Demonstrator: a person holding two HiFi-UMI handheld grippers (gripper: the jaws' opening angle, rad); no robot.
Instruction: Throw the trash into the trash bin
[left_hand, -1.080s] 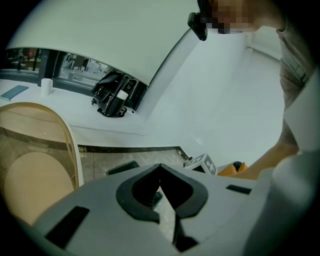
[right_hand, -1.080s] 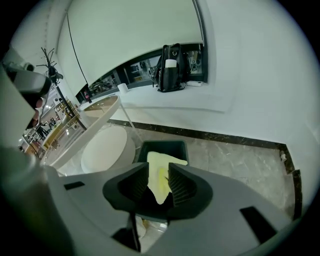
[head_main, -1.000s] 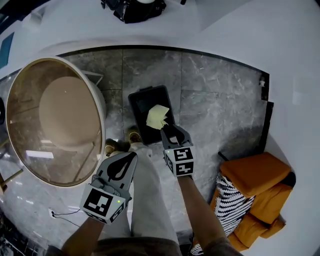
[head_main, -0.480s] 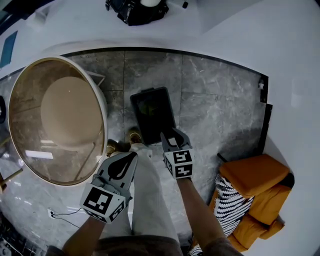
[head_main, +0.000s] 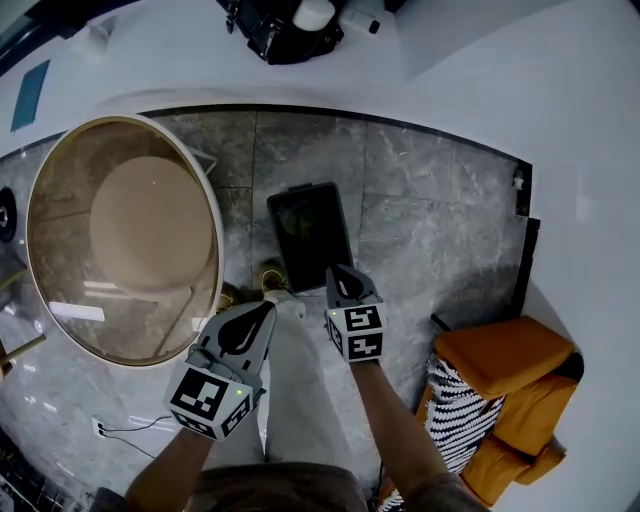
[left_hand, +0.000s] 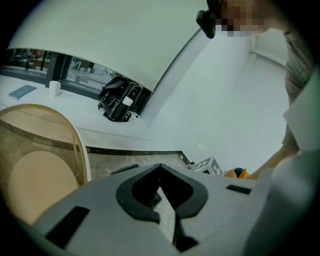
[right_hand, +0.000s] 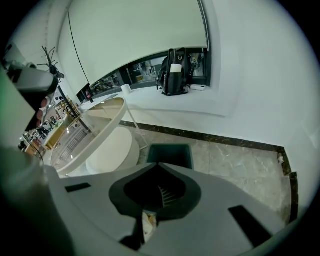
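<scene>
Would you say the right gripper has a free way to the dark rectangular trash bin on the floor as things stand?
Probably yes. The right gripper hangs at the near edge of the dark rectangular trash bin with nothing between them; the round glass table stands off to the side.

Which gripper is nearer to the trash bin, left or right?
Right. The right gripper sits at the bin's near edge; the left gripper is farther back, off its near-left corner.
</scene>
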